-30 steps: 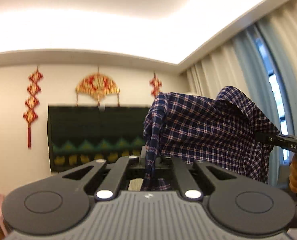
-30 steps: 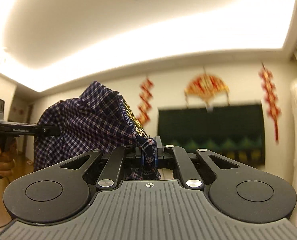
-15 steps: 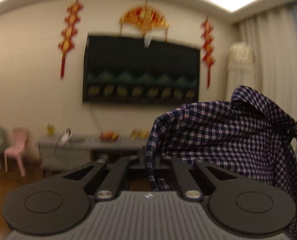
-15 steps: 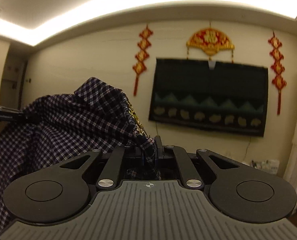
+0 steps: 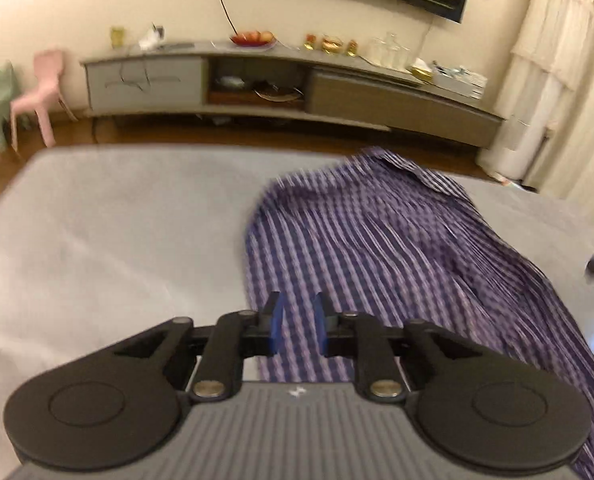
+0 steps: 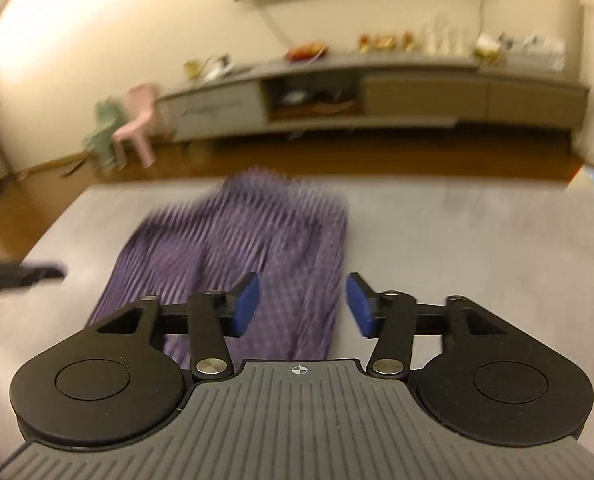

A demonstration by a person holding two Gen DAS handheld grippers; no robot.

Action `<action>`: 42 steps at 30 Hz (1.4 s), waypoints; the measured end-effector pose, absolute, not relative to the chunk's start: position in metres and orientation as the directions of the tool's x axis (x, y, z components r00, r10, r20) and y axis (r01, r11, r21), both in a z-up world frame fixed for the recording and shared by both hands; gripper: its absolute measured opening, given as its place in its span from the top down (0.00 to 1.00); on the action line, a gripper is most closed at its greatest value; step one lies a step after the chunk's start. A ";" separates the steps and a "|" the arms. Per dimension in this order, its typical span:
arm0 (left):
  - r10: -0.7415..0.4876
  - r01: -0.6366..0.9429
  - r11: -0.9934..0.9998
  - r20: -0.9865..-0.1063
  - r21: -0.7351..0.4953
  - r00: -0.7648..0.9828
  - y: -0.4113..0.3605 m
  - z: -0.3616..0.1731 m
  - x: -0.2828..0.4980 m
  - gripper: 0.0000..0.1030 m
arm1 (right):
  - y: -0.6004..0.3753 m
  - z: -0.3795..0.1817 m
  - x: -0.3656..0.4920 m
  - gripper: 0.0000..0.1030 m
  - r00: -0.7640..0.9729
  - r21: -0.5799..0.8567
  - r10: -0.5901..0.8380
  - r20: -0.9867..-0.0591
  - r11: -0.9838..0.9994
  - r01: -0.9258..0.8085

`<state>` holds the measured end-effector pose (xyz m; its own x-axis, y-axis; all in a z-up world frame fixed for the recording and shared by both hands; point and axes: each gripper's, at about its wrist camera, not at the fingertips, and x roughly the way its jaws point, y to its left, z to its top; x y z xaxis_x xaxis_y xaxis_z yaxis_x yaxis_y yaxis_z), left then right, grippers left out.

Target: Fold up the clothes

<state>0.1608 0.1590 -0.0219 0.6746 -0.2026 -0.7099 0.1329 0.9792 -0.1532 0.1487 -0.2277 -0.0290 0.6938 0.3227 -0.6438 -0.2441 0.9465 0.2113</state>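
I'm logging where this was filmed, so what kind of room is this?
Probably a home living room: a long low cabinet along the wall, small chairs beside it, curtains at right.

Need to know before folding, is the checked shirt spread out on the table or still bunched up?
Mostly spread: the shirt lies lengthwise on the grey table, rumpled along one side. Motion blur hides finer creases.

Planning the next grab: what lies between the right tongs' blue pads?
Right wrist view: the plaid shirt, lying on the grey table, its edge runs between the open right tongs.
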 end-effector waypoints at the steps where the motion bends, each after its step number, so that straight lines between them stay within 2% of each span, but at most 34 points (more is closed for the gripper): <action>1: -0.223 0.141 0.975 -0.720 -0.174 0.657 0.155 -0.029 0.152 0.79 | -0.229 -0.035 0.137 0.45 0.668 0.232 0.347 -0.659 0.938 -0.258; 4: -0.270 0.167 0.963 -0.740 -0.213 0.616 0.141 -0.046 0.130 0.65 | -0.219 -0.051 0.110 0.39 0.619 0.262 0.373 -0.691 0.927 -0.267; 6: -0.272 0.173 0.962 -0.755 -0.209 0.596 0.132 -0.061 0.124 0.64 | -0.213 -0.061 0.091 0.35 0.586 0.282 0.391 -0.710 0.920 -0.272; 7: -0.266 0.172 0.964 -0.765 -0.203 0.587 0.130 -0.068 0.122 0.64 | -0.210 -0.066 0.082 0.37 0.569 0.292 0.399 -0.719 0.916 -0.274; 9: -0.246 0.169 0.969 -0.784 -0.181 0.570 0.126 -0.079 0.124 0.64 | -0.203 -0.076 0.064 0.71 0.534 0.312 0.416 -0.736 0.909 -0.277; 10: -0.229 0.165 0.973 -0.789 -0.164 0.570 0.127 -0.081 0.123 0.65 | -0.200 -0.081 0.055 0.95 0.518 0.320 0.423 -0.743 0.905 -0.279; 11: -0.213 0.160 0.976 -0.793 -0.147 0.571 0.127 -0.083 0.121 0.66 | -0.201 -0.076 0.055 1.00 0.540 0.298 0.410 -0.735 0.911 -0.286; 14: -0.170 0.144 0.984 -0.799 -0.106 0.576 0.132 -0.087 0.118 0.67 | -0.221 -0.033 0.054 1.00 0.673 0.219 0.343 -0.655 0.939 -0.265; 15: -0.161 0.138 0.985 -0.798 -0.099 0.581 0.136 -0.088 0.118 0.67 | -0.233 -0.015 0.056 1.00 0.722 0.189 0.299 -0.625 0.954 -0.232; 17: -0.131 0.141 0.988 -0.793 -0.057 0.595 0.136 -0.089 0.116 0.73 | -0.258 0.015 0.070 1.00 0.816 0.019 0.095 -0.570 0.995 -0.102; 20: -0.118 0.144 0.989 -0.788 -0.038 0.605 0.138 -0.087 0.118 0.72 | -0.291 0.011 0.113 1.00 0.805 -0.315 -0.309 -0.506 0.935 0.161; 21: -0.124 0.144 0.989 -0.784 -0.044 0.608 0.141 -0.084 0.121 0.72 | -0.306 0.002 0.128 1.00 0.759 -0.352 -0.377 -0.530 0.913 0.207; 22: -0.129 0.145 0.988 -0.781 -0.050 0.611 0.144 -0.082 0.123 0.72 | -0.313 -0.004 0.136 0.88 0.726 -0.350 -0.385 -0.569 0.913 0.210; 24: -0.140 0.146 0.987 -0.774 -0.062 0.617 0.149 -0.077 0.129 0.72 | -0.315 -0.009 0.131 0.84 0.735 -0.244 -0.295 -0.610 0.953 0.181; 25: -0.145 0.147 0.987 -0.771 -0.068 0.620 0.151 -0.075 0.131 0.70 | -0.313 -0.010 0.123 0.64 0.756 -0.178 -0.235 -0.611 0.971 0.158; 26: -0.150 0.147 0.986 -0.767 -0.074 0.623 0.154 -0.073 0.134 0.66 | -0.308 -0.013 0.115 0.51 0.770 -0.131 -0.189 -0.610 0.982 0.137; 28: -0.156 0.150 0.986 -0.753 -0.076 0.639 0.159 -0.062 0.146 0.57 | -0.295 -0.020 0.104 0.50 0.790 -0.053 -0.103 -0.605 0.995 0.090; 30: -0.136 0.158 0.987 -0.728 -0.038 0.672 0.158 -0.043 0.173 0.54 | -0.291 -0.025 0.102 0.50 0.788 0.028 -0.023 -0.615 0.998 0.051; 32: -0.124 0.172 0.985 -0.711 -0.004 0.692 0.154 -0.028 0.206 0.44 | -0.288 -0.026 0.113 0.50 0.788 0.087 0.042 -0.615 0.996 0.015; 34: -0.121 0.193 0.981 -0.704 0.024 0.700 0.146 -0.018 0.243 0.39 | -0.283 -0.021 0.139 0.50 0.782 0.091 0.072 -0.619 0.996 -0.020; 37: -0.110 0.223 0.972 -0.702 0.071 0.704 0.134 -0.009 0.298 0.30 | -0.271 -0.011 0.181 0.42 0.767 0.087 0.114 -0.632 0.993 -0.076; 38: -0.106 0.229 0.970 -0.710 0.080 0.696 0.129 -0.015 0.315 0.29 | -0.264 -0.012 0.201 0.39 0.758 0.068 0.118 -0.642 0.993 -0.097; 42: -0.107 0.253 0.965 -0.764 0.076 0.636 0.114 -0.049 0.364 0.26 | -0.250 -0.028 0.264 0.39 0.729 -0.035 0.079 -0.680 0.989 -0.141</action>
<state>0.3644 0.1137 -0.0488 0.6359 -0.1066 -0.7644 0.2529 0.9645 0.0759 0.2640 -0.2499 -0.0278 0.7287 0.0792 -0.6802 -0.1406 0.9894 -0.0354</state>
